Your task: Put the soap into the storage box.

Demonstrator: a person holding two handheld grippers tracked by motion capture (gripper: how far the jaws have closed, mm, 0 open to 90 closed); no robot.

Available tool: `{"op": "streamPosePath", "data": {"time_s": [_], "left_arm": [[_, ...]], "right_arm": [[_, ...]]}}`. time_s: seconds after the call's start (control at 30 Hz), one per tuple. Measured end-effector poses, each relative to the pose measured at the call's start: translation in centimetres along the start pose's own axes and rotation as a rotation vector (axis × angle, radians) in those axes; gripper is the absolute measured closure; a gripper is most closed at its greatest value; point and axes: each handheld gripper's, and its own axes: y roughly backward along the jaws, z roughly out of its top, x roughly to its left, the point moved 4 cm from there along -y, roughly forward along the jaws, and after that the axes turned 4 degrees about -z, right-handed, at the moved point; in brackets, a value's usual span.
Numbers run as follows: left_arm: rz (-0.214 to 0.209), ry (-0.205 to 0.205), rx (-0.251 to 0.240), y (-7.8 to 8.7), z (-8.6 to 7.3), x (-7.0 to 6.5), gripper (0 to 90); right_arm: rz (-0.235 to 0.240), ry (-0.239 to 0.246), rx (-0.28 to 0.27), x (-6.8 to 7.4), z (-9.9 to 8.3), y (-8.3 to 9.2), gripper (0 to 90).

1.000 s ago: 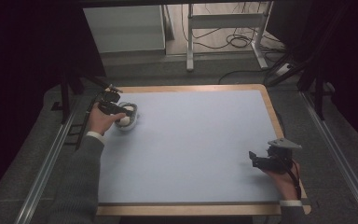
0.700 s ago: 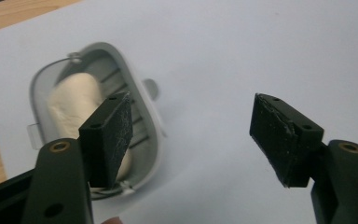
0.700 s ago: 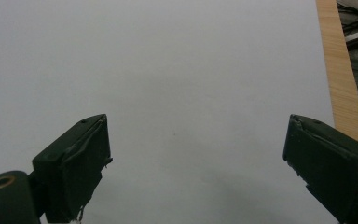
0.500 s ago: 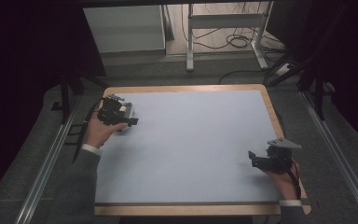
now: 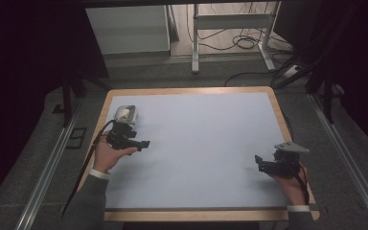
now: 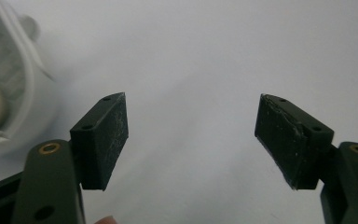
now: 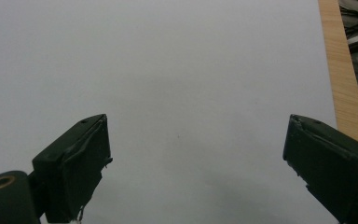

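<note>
White shoe-like object [image 5: 126, 114] is lying near the counter's [image 5: 206, 143] far-left corner, long axis running roughly near-to-far; which end is the toe cannot be told. Left claw [image 5: 141, 143] is hovering just on the near side of it, jaws apart, empty, pointing rightward. Right claw [image 5: 260, 164] is sitting well apart, near the counter's near-right edge, jaws apart, pointing leftward.

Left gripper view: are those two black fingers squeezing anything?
No, the left gripper is open, its fingers spread apart over the bare grey table.
</note>
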Motion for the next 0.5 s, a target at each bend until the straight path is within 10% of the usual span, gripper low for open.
{"op": "streamPosePath", "data": {"time_s": [0.5], "left_arm": [[-0.051,0.02,-0.002,-2.3,-3.9,-2.4,25.2]], "right_arm": [[0.001,0.005,0.002,0.1,0.0,-0.1,7.3]]}}
